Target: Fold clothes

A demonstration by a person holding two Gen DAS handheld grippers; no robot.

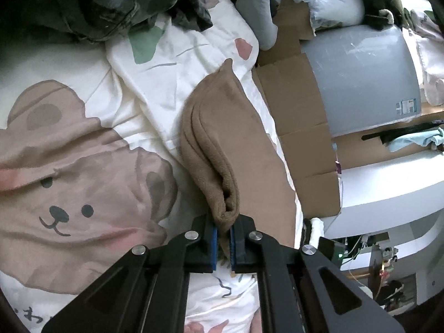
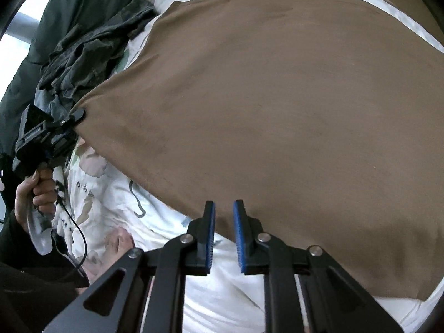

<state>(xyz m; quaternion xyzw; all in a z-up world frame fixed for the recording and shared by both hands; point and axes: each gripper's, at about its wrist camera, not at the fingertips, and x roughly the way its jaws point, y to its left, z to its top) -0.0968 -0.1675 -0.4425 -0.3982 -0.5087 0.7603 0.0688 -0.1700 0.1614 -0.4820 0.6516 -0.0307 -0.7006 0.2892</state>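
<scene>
While L gripper [image 1: 223, 231] pinches brown cloth [image 1: 222, 138], dark clothes [image 1: 116, 2] behind.

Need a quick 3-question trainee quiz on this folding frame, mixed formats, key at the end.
1. True or false: the left tool is shut on the brown cloth.
2. Multiple choice: the right tool is
A) shut on the brown cloth
B) open, at the cloth's near edge, holding nothing
C) shut on the dark clothes
3. Fill in: the bedding under the cloth carries a printed ____ face.

Key: 1 true; 2 B; 3 bear.
</scene>
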